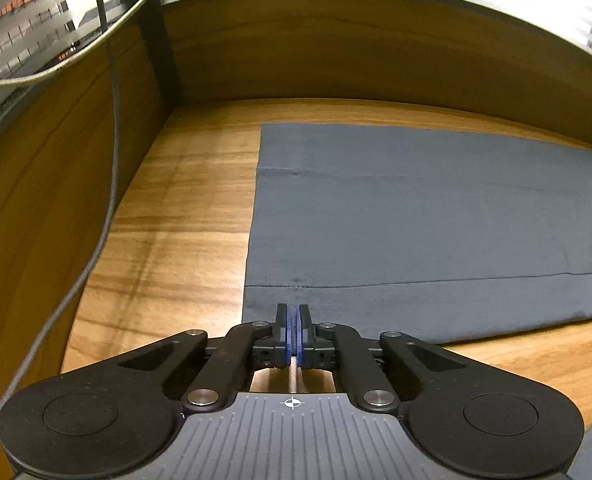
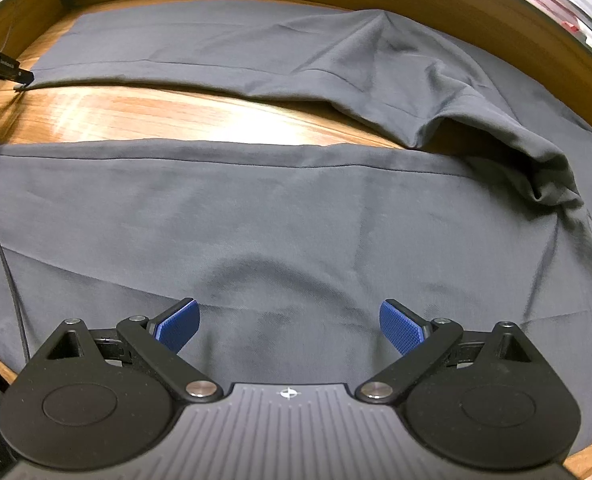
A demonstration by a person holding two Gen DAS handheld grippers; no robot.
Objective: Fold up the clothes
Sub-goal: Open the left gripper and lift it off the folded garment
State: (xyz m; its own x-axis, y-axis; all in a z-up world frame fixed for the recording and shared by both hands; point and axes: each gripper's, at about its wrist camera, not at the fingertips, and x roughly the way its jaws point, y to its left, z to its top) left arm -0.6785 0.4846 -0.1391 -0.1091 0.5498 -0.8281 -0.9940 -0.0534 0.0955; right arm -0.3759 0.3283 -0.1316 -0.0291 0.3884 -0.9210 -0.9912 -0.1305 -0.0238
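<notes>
No text, label or number can be read anywhere.

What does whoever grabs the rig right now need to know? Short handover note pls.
Left claw: shut, pinching the hem corner of the far trouser leg, low at the wooden table.
Right claw: open, holding nothing, hovering over the near trouser leg.
Trousers: dark grey, spread on the table, both legs lying roughly parallel with a strip of bare wood between them; fabric is bunched and rumpled where the legs join.
Done: the legs lie flat; no fold visible.
Left: smooth the bunched part, bring one leg over the other, then fold lengthwise. Probably get the right claw onto fabric before lifting.
</notes>
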